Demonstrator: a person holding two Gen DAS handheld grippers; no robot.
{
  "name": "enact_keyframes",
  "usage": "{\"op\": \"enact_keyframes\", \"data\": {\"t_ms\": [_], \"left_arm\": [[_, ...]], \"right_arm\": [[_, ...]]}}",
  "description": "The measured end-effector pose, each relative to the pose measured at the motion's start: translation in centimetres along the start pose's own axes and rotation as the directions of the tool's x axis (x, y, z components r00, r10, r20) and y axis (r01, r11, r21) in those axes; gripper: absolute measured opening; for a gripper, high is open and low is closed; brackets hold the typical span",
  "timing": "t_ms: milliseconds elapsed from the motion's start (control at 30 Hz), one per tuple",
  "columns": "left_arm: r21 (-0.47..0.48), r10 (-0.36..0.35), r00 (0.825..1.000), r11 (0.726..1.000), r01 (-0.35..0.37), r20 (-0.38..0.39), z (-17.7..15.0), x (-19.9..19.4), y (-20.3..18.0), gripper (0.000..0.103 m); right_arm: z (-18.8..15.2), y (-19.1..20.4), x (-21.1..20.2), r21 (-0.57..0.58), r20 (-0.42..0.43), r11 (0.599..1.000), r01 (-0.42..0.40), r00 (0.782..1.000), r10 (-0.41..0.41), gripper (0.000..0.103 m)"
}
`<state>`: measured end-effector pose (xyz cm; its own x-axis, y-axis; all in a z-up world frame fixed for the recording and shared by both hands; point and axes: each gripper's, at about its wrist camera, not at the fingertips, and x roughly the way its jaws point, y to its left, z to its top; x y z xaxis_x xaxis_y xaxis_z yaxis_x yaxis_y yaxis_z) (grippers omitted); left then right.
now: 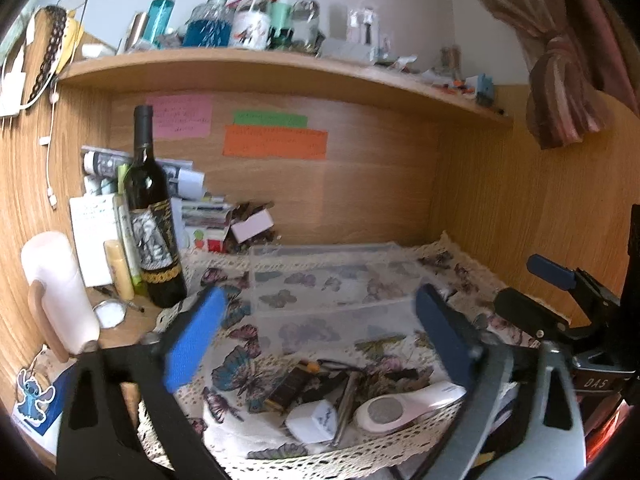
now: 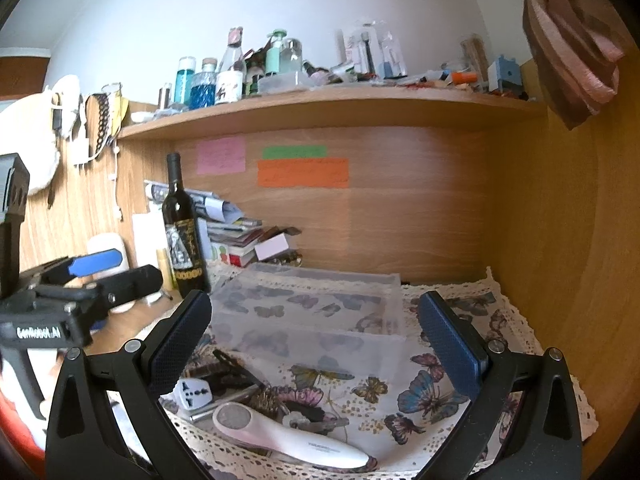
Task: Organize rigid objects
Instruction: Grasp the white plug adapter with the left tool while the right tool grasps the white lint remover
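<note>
A clear plastic organizer box (image 1: 328,288) (image 2: 316,312) sits on a butterfly-print cloth (image 1: 248,376) (image 2: 420,396). In front of it lies a heap of small items: a white and pink handheld device (image 1: 404,404) (image 2: 280,436), a white plug adapter (image 1: 314,420) (image 2: 192,392), a dark small box (image 1: 290,388), a metal rod (image 1: 348,400) and dark clips (image 2: 232,364). My left gripper (image 1: 320,344) is open and empty above the heap. My right gripper (image 2: 316,344) is open and empty, to the right of the heap. Each gripper shows in the other's view (image 1: 560,292) (image 2: 92,272).
A dark wine bottle (image 1: 154,216) (image 2: 186,236) stands at the left with papers and small boxes (image 1: 216,216) behind it. A white cylinder (image 1: 60,292) and a small round mirror (image 1: 110,314) are at the left. A cluttered shelf (image 1: 280,64) runs above. A wooden wall (image 2: 560,240) closes the right.
</note>
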<state>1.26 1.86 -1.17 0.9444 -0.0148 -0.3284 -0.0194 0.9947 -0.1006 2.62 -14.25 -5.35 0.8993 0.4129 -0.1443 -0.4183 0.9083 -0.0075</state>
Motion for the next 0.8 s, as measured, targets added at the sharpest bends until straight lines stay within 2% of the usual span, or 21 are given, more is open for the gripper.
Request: {"op": "enact_keyframes", "data": {"t_ms": [167,300,400,467,567,733,800], "left_arm": [[-0.012,-0.004,0.995,1.0,0.003,-0.1,-1.3,1.3,1.3,0.073],[0.01,0.009,0.983,1.0,-0.008,-0.185,-3.5,2.3,1.5,0.062],[-0.006,-0.021,0.962,1.0,0.021,-0.271,-5.2,3.4,1.7,0.052],[-0.02,-0.045,0.946,0.999,0.04,-0.32,-6.4,4.0,1.5,0.05],[-0.039,-0.07,0.932,0.997,0.061,-0.355,-7.4,4.6,1.3,0.049],[-0.044,-0.083,0.922,0.996,0.071,-0.378,-8.5,5.4,0.9,0.049],[-0.024,-0.058,0.926,0.998,0.053,-0.372,-8.7,5.6,0.8,0.049]], "right_arm": [[-1.8,-0.7,2.0,-0.006,-0.134,0.998,-0.063,0.989,0.062,0.084],[-3.8,-0.7,3.4,0.008,-0.233,0.992,-0.124,0.965,0.123,0.079],[-5.1,-0.3,4.4,0.008,-0.294,0.987,-0.161,0.943,0.156,0.079],[-5.9,0.0,4.9,0.01,-0.328,0.981,-0.191,0.927,0.184,0.079],[-6.5,0.7,5.5,0.007,-0.365,0.972,-0.236,0.904,0.223,0.078],[-7.7,1.9,7.0,-0.026,-0.442,0.962,-0.272,0.866,0.233,0.078],[-8.2,2.1,7.5,-0.035,-0.474,0.96,-0.279,0.85,0.23,0.076]]}}
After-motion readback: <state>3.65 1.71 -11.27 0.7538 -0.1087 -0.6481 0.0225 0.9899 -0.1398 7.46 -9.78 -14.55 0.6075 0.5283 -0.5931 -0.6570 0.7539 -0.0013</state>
